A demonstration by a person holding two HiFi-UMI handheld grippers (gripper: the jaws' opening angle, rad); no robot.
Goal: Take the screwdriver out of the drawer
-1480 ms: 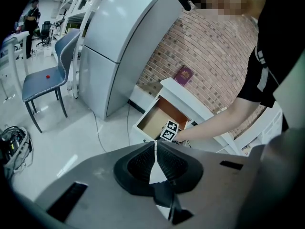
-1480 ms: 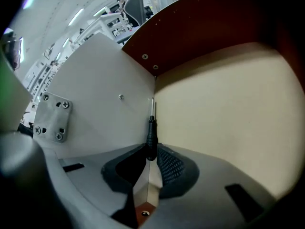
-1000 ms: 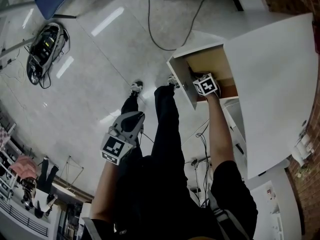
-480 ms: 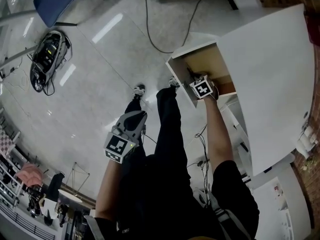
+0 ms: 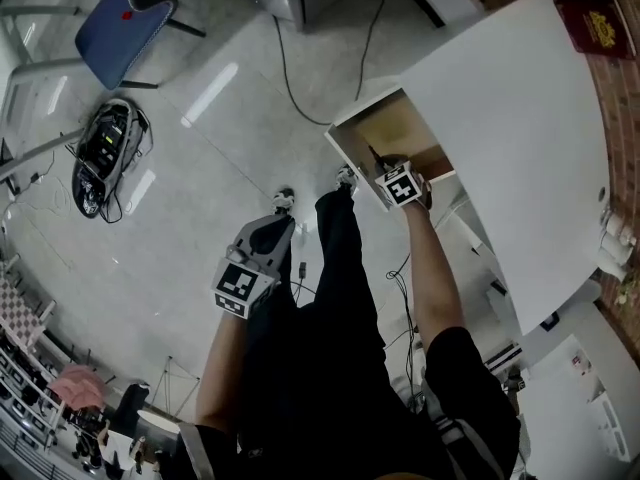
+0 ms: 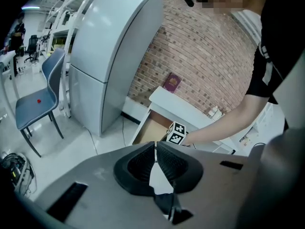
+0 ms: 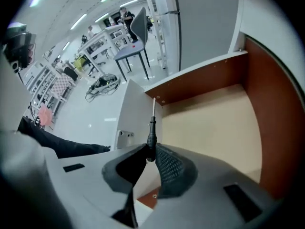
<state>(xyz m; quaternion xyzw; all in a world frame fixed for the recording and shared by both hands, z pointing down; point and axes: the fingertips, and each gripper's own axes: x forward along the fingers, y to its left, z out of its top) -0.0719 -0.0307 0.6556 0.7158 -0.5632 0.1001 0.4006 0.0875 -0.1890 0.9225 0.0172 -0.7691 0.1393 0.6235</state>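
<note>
My right gripper (image 7: 150,157) is closed on the screwdriver (image 7: 151,133). It pinches the black handle right at the tips of the pads, and the thin metal shaft pokes straight out ahead of the jaws. The tool hangs over the open drawer (image 7: 214,128), near the corner where the white front panel meets the brown side wall. The pale drawer bottom under it is bare. From the head view I can't tell whether the tool has fully cleared the drawer's rim (the gripper's marker cube covers most of it). I'd judge the task nearly done rather than done: lifted, not yet brought away.

The tool looks small and light, a slim precision type, and stiff all the way through, so weight shouldn't be a problem. The handle is narrow and round, though, and I'm holding only its lower end. It could pivot or slip between the pads if the shaft knocks the drawer front or the white desk top (image 5: 520,118) on the way out. The handle is the right place to hold it, since the bare shaft would be too thin and slick. A steady squeeze and a straight pull back toward me seem wise.

My left gripper (image 6: 155,160) has its jaws together with nothing in them. It is low by my leg, well apart from the drawer.
</note>
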